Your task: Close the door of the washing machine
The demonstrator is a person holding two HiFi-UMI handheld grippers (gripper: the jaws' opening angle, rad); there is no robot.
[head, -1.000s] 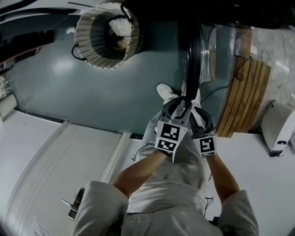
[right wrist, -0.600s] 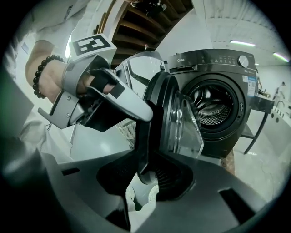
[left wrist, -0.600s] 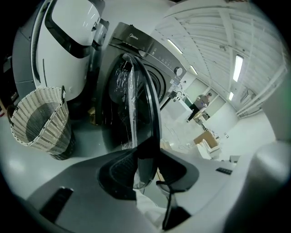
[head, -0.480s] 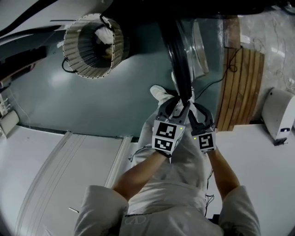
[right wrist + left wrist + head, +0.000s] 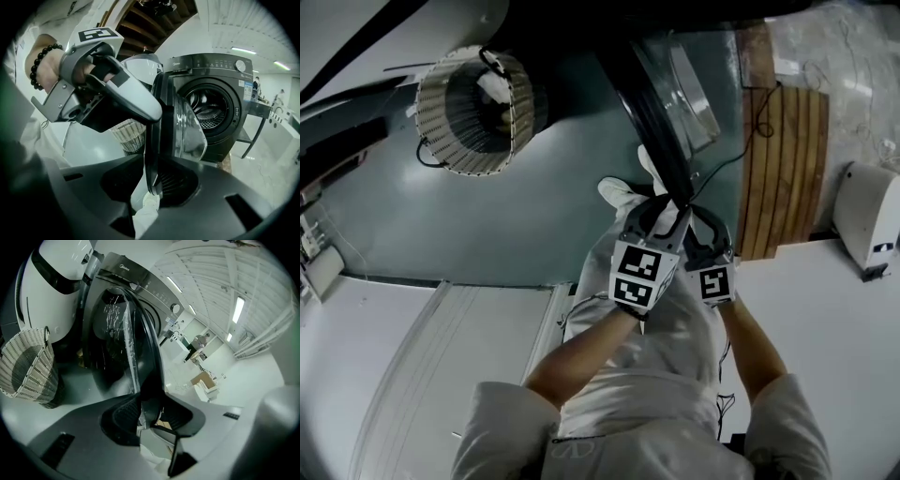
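Observation:
The washing machine (image 5: 220, 103) stands dark grey with its drum open. Its door (image 5: 652, 112), a black rim round a glass bowl (image 5: 689, 89), hangs partly open. Both grippers straddle the door's free edge side by side. In the left gripper view the rim (image 5: 140, 343) runs down between the jaws of my left gripper (image 5: 151, 416), which are opening. My right gripper (image 5: 152, 187) has the rim (image 5: 168, 122) between its jaws too, close to the right pad with a gap on the left; its jaws are closing. From above, left gripper (image 5: 661, 208) and right gripper (image 5: 705, 220) nearly touch.
A wicker laundry basket (image 5: 473, 112) stands on the grey-green floor left of the door. A wooden slatted platform (image 5: 783, 159) and a white appliance (image 5: 867, 220) are at the right. My white-trousered legs and a shoe (image 5: 619, 192) are under the grippers. A white machine (image 5: 56, 282) stands beside the washer.
The door has swung, its rim tilting from upright towards the upper left in the head view. Both grippers have travelled with its edge, staying side by side.

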